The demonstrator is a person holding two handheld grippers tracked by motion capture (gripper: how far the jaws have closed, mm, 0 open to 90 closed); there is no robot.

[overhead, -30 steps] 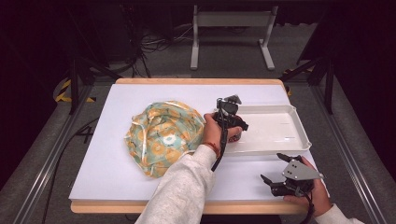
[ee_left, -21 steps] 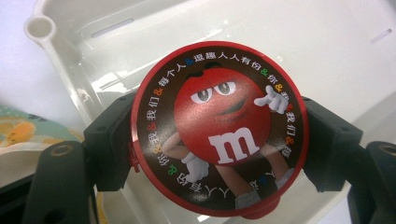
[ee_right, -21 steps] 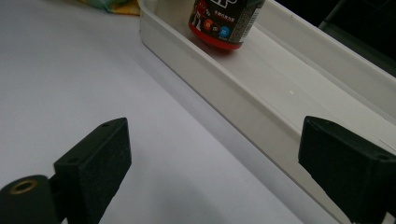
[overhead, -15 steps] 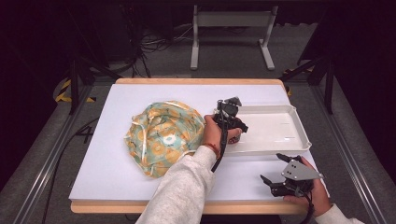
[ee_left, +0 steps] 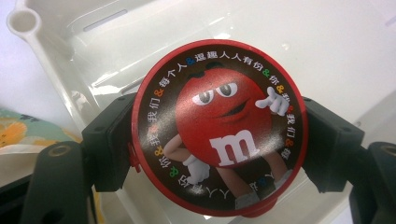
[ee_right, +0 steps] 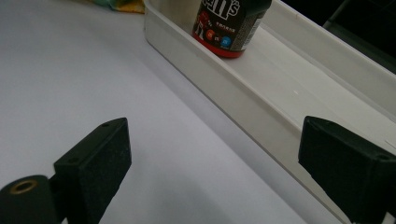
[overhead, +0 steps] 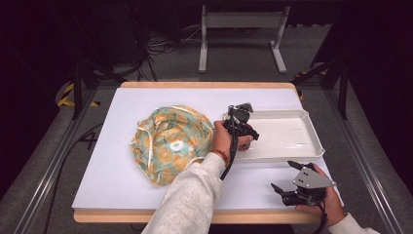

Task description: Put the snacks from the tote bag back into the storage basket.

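The left gripper [overhead: 242, 127] holds the candy tub [ee_left: 218, 128] over the near left corner of the white tray [overhead: 311, 139], its jaws set against the sides of the red-rimmed lid. In the right gripper view the tub [ee_right: 230, 24] appears to stand on the tray floor just inside the near wall. To finish the placement well, the tub should sit flat before the jaws part. They should open evenly on both sides, then lift straight up so that neither pad catches the lid and tips it. The tray wall is close, so any withdrawal ought to go upward first.

The right gripper [overhead: 295, 184] waits on the near right of the tabletop [overhead: 122, 112], jaws wide apart and empty. The patterned bag [overhead: 170, 141] lies to the left of the tray.

Against the frame of a second ago, both hands sit where they were; the left jaws have just been opening slightly, with the tub between them.
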